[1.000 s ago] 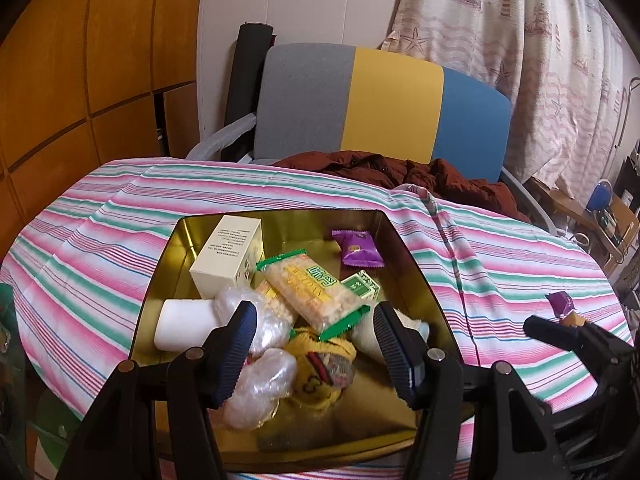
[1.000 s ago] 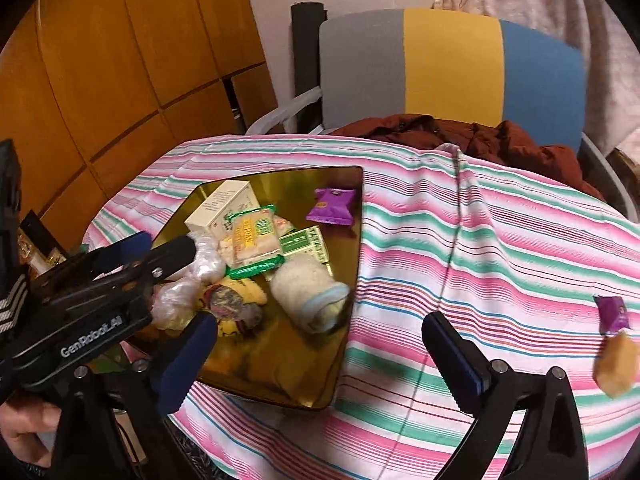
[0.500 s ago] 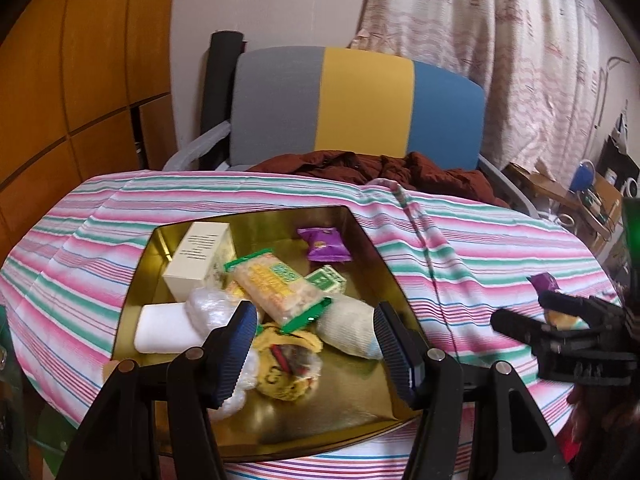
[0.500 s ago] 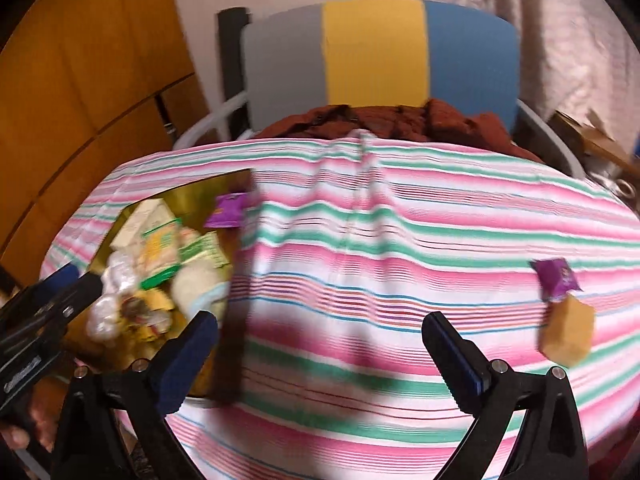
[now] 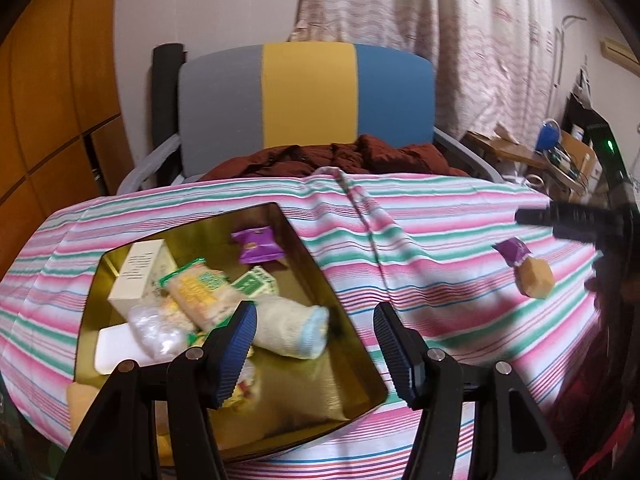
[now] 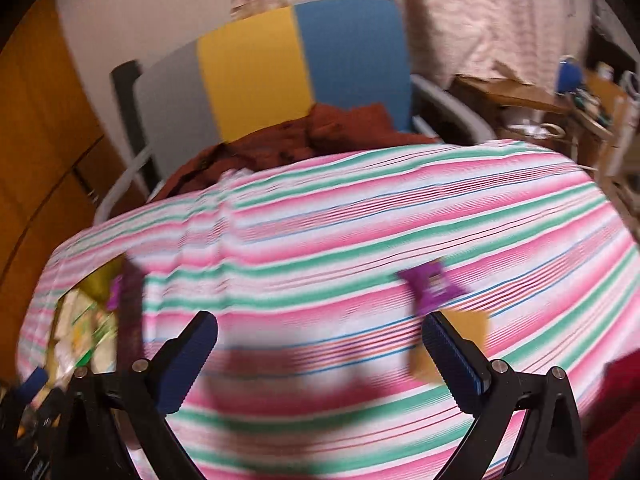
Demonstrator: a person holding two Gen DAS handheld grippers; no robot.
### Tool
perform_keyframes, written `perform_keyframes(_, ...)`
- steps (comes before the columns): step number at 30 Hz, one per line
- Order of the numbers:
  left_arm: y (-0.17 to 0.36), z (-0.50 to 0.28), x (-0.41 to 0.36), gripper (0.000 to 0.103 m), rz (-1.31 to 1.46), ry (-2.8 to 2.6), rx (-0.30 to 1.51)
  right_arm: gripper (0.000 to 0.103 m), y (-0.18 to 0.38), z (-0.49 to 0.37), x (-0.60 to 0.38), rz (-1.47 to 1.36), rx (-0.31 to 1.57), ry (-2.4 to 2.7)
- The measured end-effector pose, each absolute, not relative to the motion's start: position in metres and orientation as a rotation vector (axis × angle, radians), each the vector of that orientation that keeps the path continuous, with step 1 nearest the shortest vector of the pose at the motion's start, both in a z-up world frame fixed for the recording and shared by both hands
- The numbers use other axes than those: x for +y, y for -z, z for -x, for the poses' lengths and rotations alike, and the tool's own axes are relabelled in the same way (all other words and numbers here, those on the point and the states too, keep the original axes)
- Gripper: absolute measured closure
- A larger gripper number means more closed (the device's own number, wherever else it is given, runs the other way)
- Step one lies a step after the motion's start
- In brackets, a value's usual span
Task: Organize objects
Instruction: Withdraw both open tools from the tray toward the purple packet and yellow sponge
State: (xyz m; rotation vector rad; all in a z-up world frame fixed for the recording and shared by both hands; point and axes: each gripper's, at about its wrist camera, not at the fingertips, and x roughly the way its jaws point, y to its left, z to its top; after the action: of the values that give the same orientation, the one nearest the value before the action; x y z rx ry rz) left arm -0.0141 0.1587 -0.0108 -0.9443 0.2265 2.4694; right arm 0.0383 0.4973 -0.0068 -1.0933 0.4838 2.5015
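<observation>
A gold tin (image 5: pixel 362 360) on the striped tablecloth holds a white box (image 5: pixel 138 270), a yellow-green snack pack (image 5: pixel 200 292), a purple packet (image 5: pixel 258 245), a rolled pale cloth (image 5: pixel 290 330) and clear-wrapped pieces (image 5: pixel 154 326). My left gripper (image 5: pixel 316 340) hangs open and empty over the tin's near right corner. To the right on the cloth lie a second purple packet (image 5: pixel 514 250) (image 6: pixel 430 284) and a tan cube (image 5: pixel 536 278) (image 6: pixel 472 332). My right gripper (image 6: pixel 320 340) is open above the cloth, and its right finger (image 6: pixel 452 352) overlaps the cube. That view is blurred.
A chair (image 5: pixel 308 92) with a grey, yellow and blue back stands behind the table, with a dark red garment (image 5: pixel 352 158) on its seat. Wood panels fill the left. Curtains and a cluttered shelf (image 5: pixel 560 156) are at the right. The tin (image 6: pixel 100 280) shows at the far left of the right wrist view.
Both grippers swung to the right. The right gripper left the tin and now sits beside the second purple packet and tan cube. Both stayed open.
</observation>
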Motion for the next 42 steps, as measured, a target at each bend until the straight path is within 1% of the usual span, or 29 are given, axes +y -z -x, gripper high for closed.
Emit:
perform_keyframes(4, 0.014, 0.009, 0.178, 0.041, 0.939, -2.421, 0.271, 0.000, 0.006, -0.046, 0.537, 1.027, 0.482, -2.445)
perform_keyframes(6, 0.015, 0.008, 0.187, 0.041, 0.939, -2.400, 0.287, 0.000, 0.010, -0.052, 0.559, 0.984, 0.510, -2.410)
perform_keyframes(8, 0.016, 0.005, 0.198, 0.041, 0.935, -2.375, 0.308, 0.000, 0.014, -0.058, 0.575, 0.943, 0.570, -2.383)
perform_keyframes(14, 0.025, 0.001, 0.235, 0.041, 0.951, -2.287, 0.363, 0.000, 0.035, -0.092, 0.627, 0.812, 0.909, -2.199)
perform_keyframes(18, 0.034, 0.001, 0.260, 0.041, 0.974, -2.229, 0.389, 0.000, 0.046, -0.104, 0.643, 0.802, 1.038, -2.124)
perform_keyframes(23, 0.047, 0.009, 0.288, 0.042, 1.044, -2.157, 0.364, 0.000, 0.062, -0.100, 0.647, 0.866, 1.131, -2.080)
perform_keyframes(25, 0.051, 0.014, 0.298, 0.043, 1.072, -2.145, 0.348, 0.000, 0.069, -0.093, 0.646, 0.941, 1.116, -2.071)
perform_keyframes(28, 0.057, 0.020, 0.309, 0.043, 1.097, -2.136, 0.339, 0.000, 0.086, -0.070, 0.637, 1.142, 1.072, -2.084)
perform_keyframes(30, 0.060, 0.022, 0.313, 0.043, 1.113, -2.127, 0.335, 0.000, 0.087, -0.055, 0.625, 1.227, 0.988, -2.126)
perform_keyframes(33, 0.065, 0.023, 0.316, 0.043, 1.122, -2.120, 0.346, 0.000, 0.092, -0.041, 0.611, 1.334, 0.796, -2.100)
perform_keyframes(35, 0.067, 0.024, 0.318, 0.043, 1.130, -2.109, 0.349, 0.001, 0.097, -0.036, 0.608, 1.387, 0.784, -2.090)
perform_keyframes(36, 0.069, 0.024, 0.319, 0.043, 1.131, -2.103, 0.351, 0.011, 0.100, -0.034, 0.606, 1.414, 0.766, -2.088)
perform_keyframes(37, 0.070, 0.024, 0.321, 0.043, 1.132, -2.096, 0.355, 0.024, 0.100, -0.032, 0.602, 1.436, 0.729, -2.084)
perform_keyframes(38, 0.070, 0.025, 0.324, 0.043, 1.131, -2.090, 0.357, 0.050, 0.101, -0.031, 0.600, 1.447, 0.716, -2.089)
perform_keyframes(42, 0.069, 0.029, 0.338, 0.043, 1.121, -2.056, 0.365, 0.049, 0.089, -0.039, 0.601, 1.366, 0.693, -2.081)
